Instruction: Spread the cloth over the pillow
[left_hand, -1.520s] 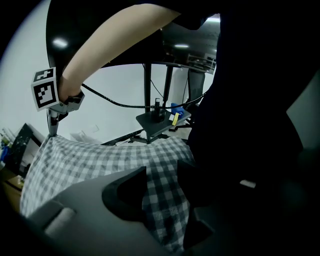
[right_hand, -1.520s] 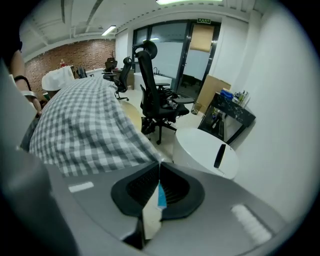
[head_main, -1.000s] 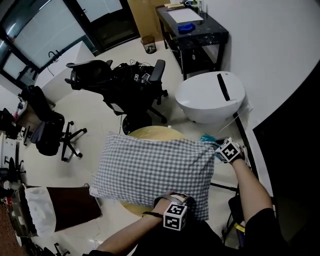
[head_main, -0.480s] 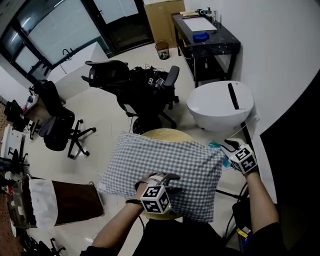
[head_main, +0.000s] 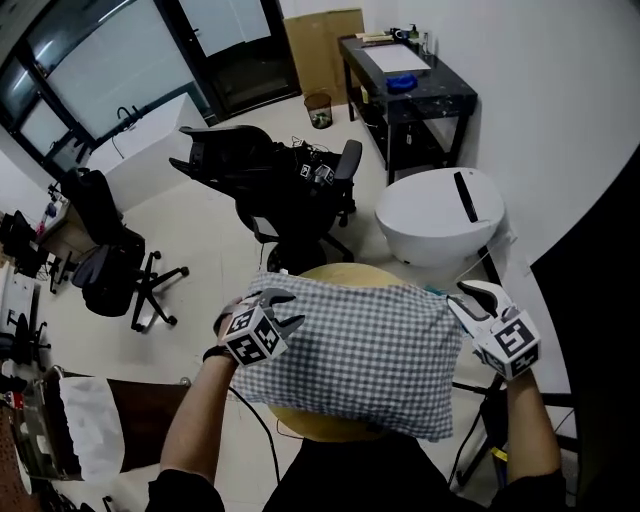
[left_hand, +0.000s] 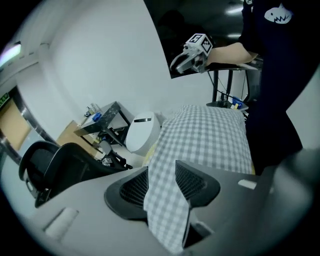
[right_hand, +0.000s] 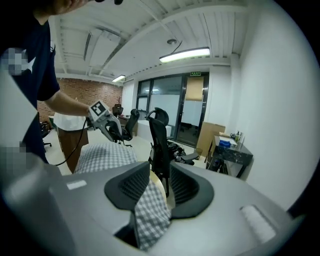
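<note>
A blue-and-white checked cloth (head_main: 370, 350), puffy like a pillow, hangs stretched between my two grippers above a round wooden table (head_main: 335, 272). My left gripper (head_main: 280, 308) is shut on its left corner; its jaws have just been closing, with the checked fabric (left_hand: 210, 135) running out between them (left_hand: 162, 182). My right gripper (head_main: 468, 300) is shut on the right corner; its jaws have just been opening a little, and a fold of cloth (right_hand: 150, 210) still sits clamped between them (right_hand: 159, 182). I cannot tell a separate pillow apart from the cloth.
A white rounded pod (head_main: 440, 212) stands behind the table at the right, next to the wall. A black desk (head_main: 405, 75) is farther back. Black office chairs (head_main: 290, 190) crowd the middle, another (head_main: 110, 270) is at the left. A brown and white box (head_main: 70, 440) sits low left.
My left gripper has swung from the cloth's near edge up to its left corner. My right gripper has risen. The cloth has lifted off the table and now hangs between them.
</note>
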